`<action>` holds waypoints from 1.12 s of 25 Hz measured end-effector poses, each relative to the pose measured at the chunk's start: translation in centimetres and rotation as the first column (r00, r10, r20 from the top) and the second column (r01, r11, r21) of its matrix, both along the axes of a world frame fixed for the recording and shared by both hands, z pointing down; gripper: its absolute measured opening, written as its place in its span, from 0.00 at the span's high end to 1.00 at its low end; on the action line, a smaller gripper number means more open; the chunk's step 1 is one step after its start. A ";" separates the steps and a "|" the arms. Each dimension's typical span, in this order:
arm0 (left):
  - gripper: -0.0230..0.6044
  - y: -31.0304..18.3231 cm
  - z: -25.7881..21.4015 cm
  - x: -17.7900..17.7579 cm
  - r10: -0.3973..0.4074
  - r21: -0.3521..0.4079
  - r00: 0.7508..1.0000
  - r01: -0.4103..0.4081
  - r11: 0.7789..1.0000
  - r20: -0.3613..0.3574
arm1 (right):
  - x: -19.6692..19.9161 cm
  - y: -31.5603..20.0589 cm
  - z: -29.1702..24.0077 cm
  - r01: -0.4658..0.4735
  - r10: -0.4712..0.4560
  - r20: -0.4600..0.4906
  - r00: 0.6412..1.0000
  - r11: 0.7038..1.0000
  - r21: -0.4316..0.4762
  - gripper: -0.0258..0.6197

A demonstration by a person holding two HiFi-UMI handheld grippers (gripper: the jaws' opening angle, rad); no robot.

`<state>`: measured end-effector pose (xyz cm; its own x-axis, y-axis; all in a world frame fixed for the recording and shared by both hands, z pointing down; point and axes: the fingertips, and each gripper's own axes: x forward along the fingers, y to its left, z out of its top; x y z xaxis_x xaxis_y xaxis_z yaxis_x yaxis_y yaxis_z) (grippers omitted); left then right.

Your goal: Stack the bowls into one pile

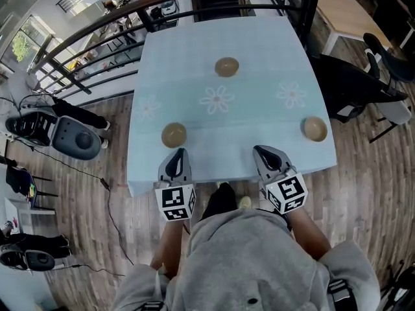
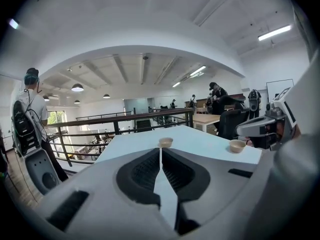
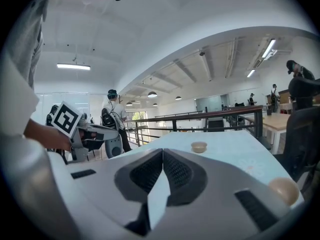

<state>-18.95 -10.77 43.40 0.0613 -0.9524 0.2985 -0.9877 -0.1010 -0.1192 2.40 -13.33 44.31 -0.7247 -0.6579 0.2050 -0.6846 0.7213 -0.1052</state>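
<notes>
Three tan bowls stand apart on the pale blue tablecloth: a far one, a near-left one and a near-right one. My left gripper hovers at the table's near edge, just behind the near-left bowl, jaws shut and empty. My right gripper is level with it, left of the near-right bowl, also shut and empty. The left gripper view shows the left gripper, the far bowl and the near-right bowl. The right gripper view shows the right gripper, the far bowl and the near-right bowl.
A dark metal railing runs past the table's far and left sides. A black office chair stands at the table's right side, with a wooden table behind it. A person with a backpack stands to the left.
</notes>
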 end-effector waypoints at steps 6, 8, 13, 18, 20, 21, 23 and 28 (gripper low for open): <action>0.93 -2.2 2.9 -4.2 -0.065 -0.067 0.998 0.063 0.996 -0.021 | -2.3 -1.8 1.1 0.012 -0.013 -0.032 0.999 0.999 -0.029 0.92; 0.93 -2.4 4.1 -6.4 -0.097 -0.109 0.995 0.094 0.990 -0.020 | -3.4 -2.2 1.0 0.013 -0.015 -0.037 0.999 0.999 -0.041 0.92; 0.93 -4.1 7.4 -11.3 -0.173 -0.210 0.984 0.159 0.965 -0.051 | -5.5 -4.2 1.5 0.010 -0.016 -0.078 0.997 0.998 -0.068 0.92; 0.91 -6.3 10.4 -14.7 -0.250 -0.278 0.965 0.219 0.935 -0.083 | -7.2 -6.8 1.7 0.018 -0.026 -0.109 0.994 0.997 -0.073 0.92; 0.80 -6.7 11.6 -15.8 -0.269 -0.307 0.958 0.228 0.924 -0.097 | -8.0 -7.4 1.7 0.021 -0.030 -0.123 0.992 0.997 -0.071 0.92; 0.79 -6.8 12.3 -16.2 -0.276 -0.322 0.956 0.231 0.918 -0.101 | -8.3 -7.6 1.7 0.021 -0.030 -0.128 0.991 0.997 -0.072 0.92; 0.79 -6.8 13.6 -16.9 -0.287 -0.349 0.952 0.235 0.907 -0.105 | -8.7 -7.9 2.0 0.021 -0.031 -0.140 0.990 0.997 -0.078 0.92; 0.79 -7.3 16.7 -17.7 -0.301 -0.415 0.945 0.226 0.881 -0.124 | -10.0 -9.1 3.2 0.023 -0.041 -0.181 0.983 0.995 -0.099 0.92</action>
<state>-36.69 -18.07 60.08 -0.0873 -0.7492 0.6566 -0.9846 0.1650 0.0574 -7.56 -22.42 47.50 -0.6895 -0.6057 0.3970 -0.6753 0.7358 -0.0501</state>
